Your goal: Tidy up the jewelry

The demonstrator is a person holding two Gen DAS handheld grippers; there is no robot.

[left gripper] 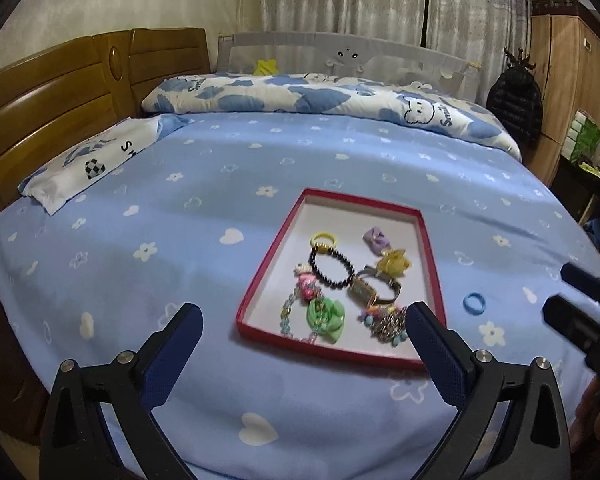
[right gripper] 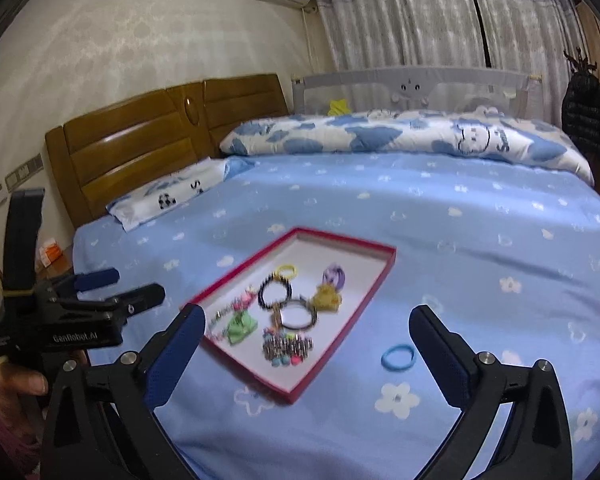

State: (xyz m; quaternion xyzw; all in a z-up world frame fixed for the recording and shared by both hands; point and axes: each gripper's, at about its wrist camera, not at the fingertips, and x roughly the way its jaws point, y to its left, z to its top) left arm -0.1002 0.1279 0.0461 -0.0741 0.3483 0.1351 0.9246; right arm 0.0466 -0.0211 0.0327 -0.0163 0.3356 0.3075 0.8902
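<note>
On your left, the left tongs (left gripper: 304,320) stand spread wide above the bed with the light blue flower-and-heart sheet (left gripper: 188,272), nothing between their blue-padded fingers (left gripper: 180,344). Just right of them lies the shallow red-rimmed tray with a white floor (left gripper: 284,236), flat on the sheet, and the jewelry sits gathered in its near half: a green fabric flower clip (left gripper: 326,318) by a string of pale beads, a black bead bracelet (left gripper: 332,266) with a small yellow ring (left gripper: 323,238) behind it, a gold-cased wristwatch (left gripper: 374,290), a yellow bow clip (left gripper: 394,262), a lilac bow clip (left gripper: 376,238), and a multicoloured charm bracelet (left gripper: 384,322) at the near rim. Further right, outside the tray and near its right edge, a small blue elastic ring (right gripper: 398,357) lies alone on the sheet. Your right tongs (right gripper: 308,320) hang above it, also spread wide and empty.
</note>
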